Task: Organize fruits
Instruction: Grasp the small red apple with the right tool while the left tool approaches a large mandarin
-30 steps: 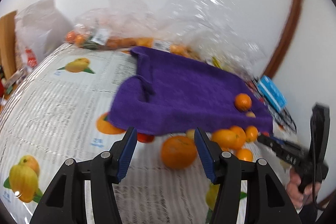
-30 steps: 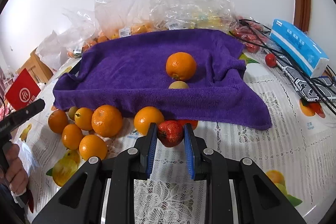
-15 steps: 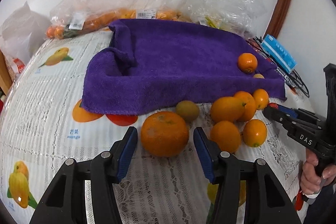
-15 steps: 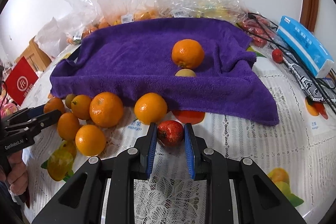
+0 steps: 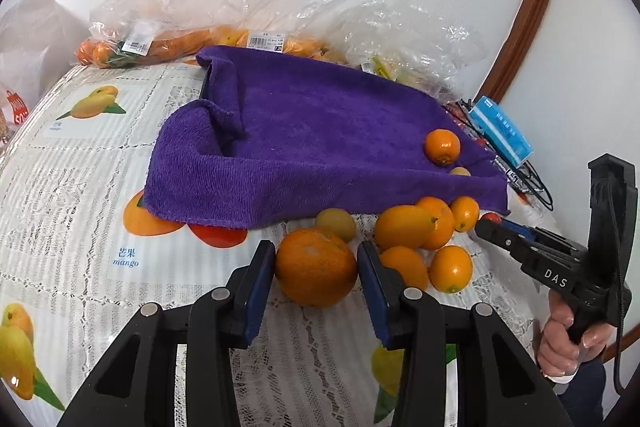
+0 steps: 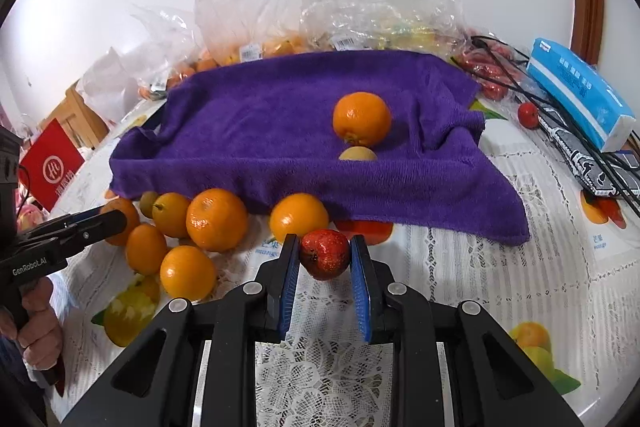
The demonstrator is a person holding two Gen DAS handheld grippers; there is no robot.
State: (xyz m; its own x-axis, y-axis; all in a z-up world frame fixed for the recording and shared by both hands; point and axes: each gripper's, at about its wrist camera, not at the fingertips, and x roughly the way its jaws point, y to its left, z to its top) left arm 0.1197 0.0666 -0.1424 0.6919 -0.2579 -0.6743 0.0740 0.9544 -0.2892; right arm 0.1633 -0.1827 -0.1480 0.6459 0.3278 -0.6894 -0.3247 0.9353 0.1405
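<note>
A purple towel [image 5: 320, 147] [image 6: 260, 131] lies over a tray on the table, with an orange [image 6: 362, 119] and a small yellowish fruit [image 6: 357, 155] on it. Several oranges [image 6: 216, 219] sit loose in front of it. My left gripper [image 5: 316, 251] is closing on the large orange [image 5: 316, 273] at the near side of that cluster, and both pads touch its sides. My right gripper [image 6: 324, 243] is shut on a small red fruit [image 6: 325, 259], held just above the tablecloth before the towel. Each gripper shows in the other's view: left gripper [image 6: 116, 221], right gripper [image 5: 486, 227].
Clear plastic bags of fruit [image 6: 280, 47] line the wall behind the towel. A blue tissue pack [image 6: 580, 95], black cables [image 6: 560, 115] and a loose red fruit [image 6: 528, 115] lie at the right. A red box [image 6: 52, 163] stands at the left edge.
My left gripper has come forward over the large orange and its jaws have narrowed onto it. The right gripper has stayed in place with the red fruit.
</note>
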